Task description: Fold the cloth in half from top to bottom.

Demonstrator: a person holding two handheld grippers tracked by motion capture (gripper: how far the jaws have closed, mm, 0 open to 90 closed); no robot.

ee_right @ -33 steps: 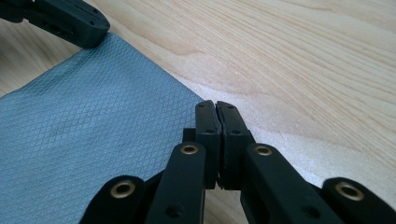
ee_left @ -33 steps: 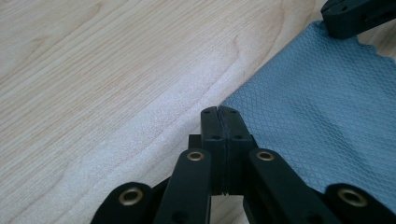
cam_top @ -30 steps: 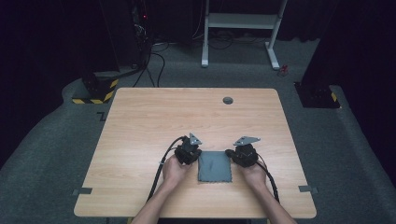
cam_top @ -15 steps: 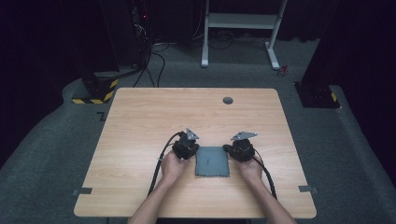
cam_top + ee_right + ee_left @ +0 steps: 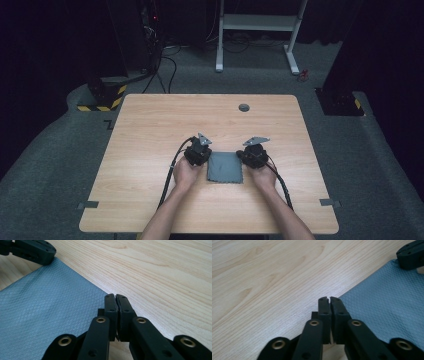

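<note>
My high view looks forward and down from above the near edge of the table (image 5: 150,125). Each claw camera sits low and close, looking along its own jaws; both share the grey cloth (image 5: 387,302) and glimpse the opposite claw beyond it.
</note>
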